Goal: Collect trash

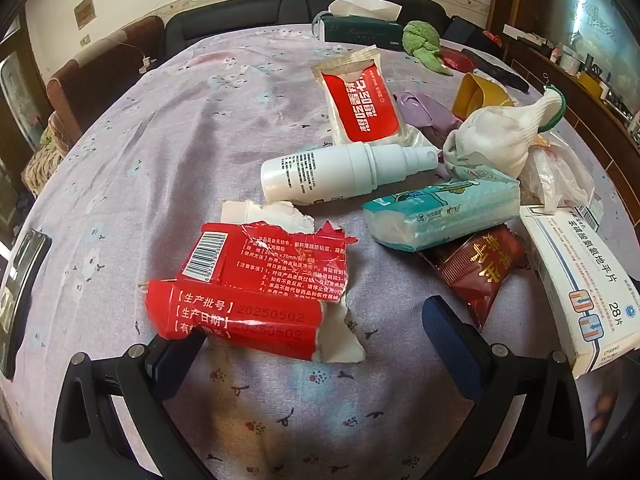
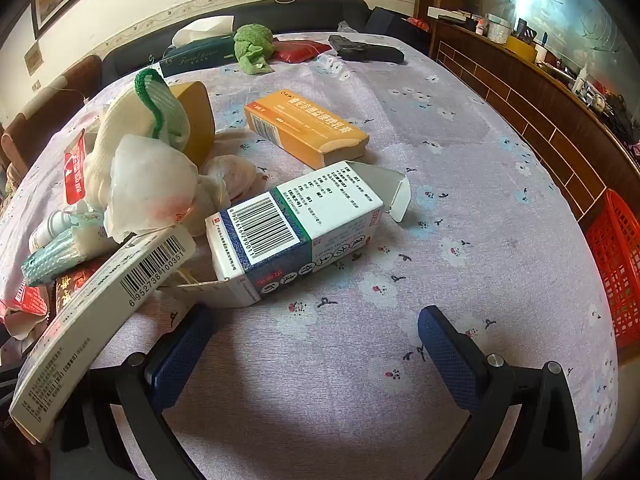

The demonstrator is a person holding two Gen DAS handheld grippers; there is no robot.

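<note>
Both tongs: black frames, silver screws, textured blue pads.

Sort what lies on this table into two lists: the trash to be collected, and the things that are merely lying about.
Trash, as it looks:
torn red carton
opened blue-and-white box
crumpled tissue
red basket, probably the bin

Lying about, probably:
tissue box
green cloth
black case
spray bottle

Both tongs open, empty.

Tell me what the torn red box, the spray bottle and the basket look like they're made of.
Torn red box: glossy printed cardboard, since its ripped edges show white fibrous board. Spray bottle: smooth, opaque white plastic, probably, with a soft sheen. Basket: rigid orange-red plastic by the look of it, moulded in an open lattice.
</note>
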